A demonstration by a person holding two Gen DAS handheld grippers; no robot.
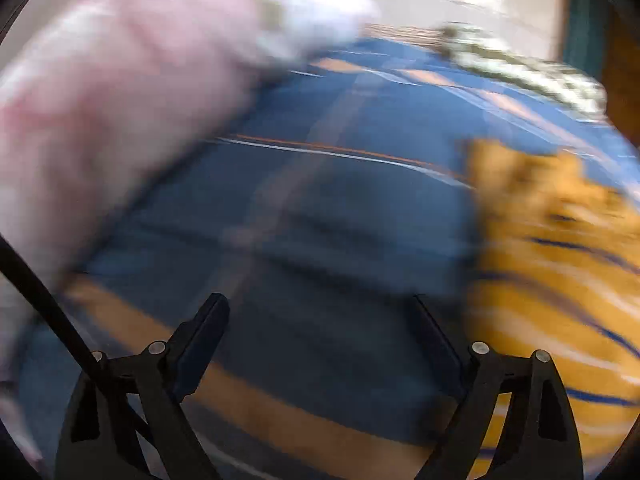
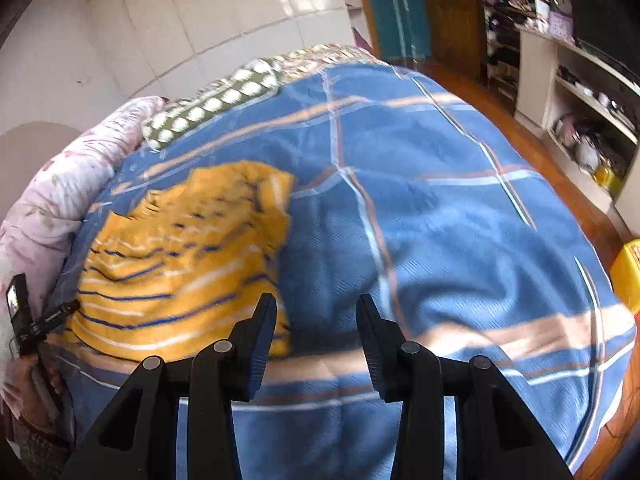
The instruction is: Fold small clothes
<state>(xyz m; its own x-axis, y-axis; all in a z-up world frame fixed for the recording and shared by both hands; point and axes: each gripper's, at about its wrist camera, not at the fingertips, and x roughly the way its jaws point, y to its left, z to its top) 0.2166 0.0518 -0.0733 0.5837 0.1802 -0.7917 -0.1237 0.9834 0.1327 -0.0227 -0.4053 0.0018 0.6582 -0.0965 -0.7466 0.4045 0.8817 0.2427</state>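
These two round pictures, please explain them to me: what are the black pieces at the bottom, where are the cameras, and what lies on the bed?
No robot is here. A person holds a hand tool with a two-finger claw in each hand, and a wide-angle camera on each tool looks forward along its fingers. The blurred picture comes from the left claw, the sharper one from the right claw. Both are open and hold nothing. Below them is a bed with a blue plaid blanket. On it lies a small orange striped garment, crumpled, not yet folded. Beside it, at the bed's edge, is a pink quilt, and farther away a green dotted pillow.
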